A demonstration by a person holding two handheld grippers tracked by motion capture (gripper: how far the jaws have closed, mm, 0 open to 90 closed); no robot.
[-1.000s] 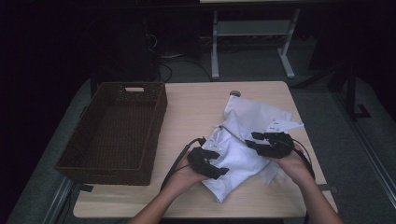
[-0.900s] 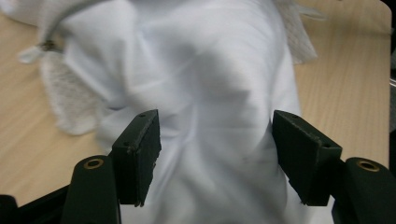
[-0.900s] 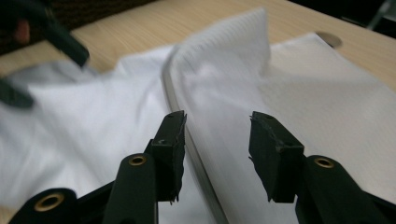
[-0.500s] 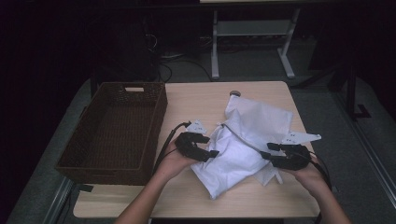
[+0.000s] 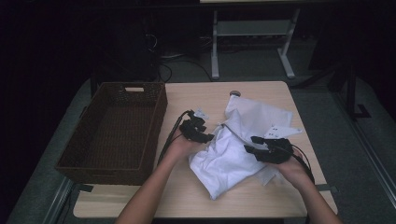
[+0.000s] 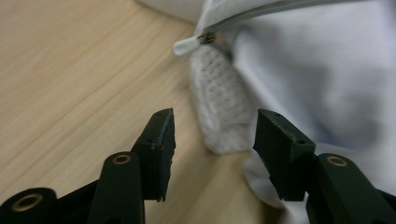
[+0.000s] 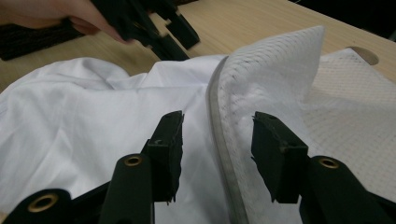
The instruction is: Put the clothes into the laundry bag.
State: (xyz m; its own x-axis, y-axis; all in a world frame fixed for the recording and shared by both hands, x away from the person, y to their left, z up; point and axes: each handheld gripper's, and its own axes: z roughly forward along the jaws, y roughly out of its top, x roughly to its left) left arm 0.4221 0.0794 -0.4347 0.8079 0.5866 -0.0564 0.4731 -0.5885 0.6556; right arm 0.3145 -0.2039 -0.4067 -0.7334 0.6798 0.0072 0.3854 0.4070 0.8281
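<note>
While my left gripper [image 6: 212, 140] has just been closing around the mesh flap, pads not yet touching, my right gripper [image 7: 217, 140] straddles the zip edge, half open. The white bag [image 5: 243, 144] lies mid-table; next, pinch firmly.

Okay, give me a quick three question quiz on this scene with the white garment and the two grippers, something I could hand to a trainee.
1. True or false: the wicker basket has the white garment inside it.
2. In the left gripper view, what small part lies at the end of the zipper? A) a button B) a white zipper pull C) a hook
3. Which fabric edge stands between the jaws of the right gripper?

Key
1. False: the garment lies on the table, right of the basket.
2. B
3. The zipper edge, where smooth cloth meets the mesh lining; the pads do not press it.
</note>
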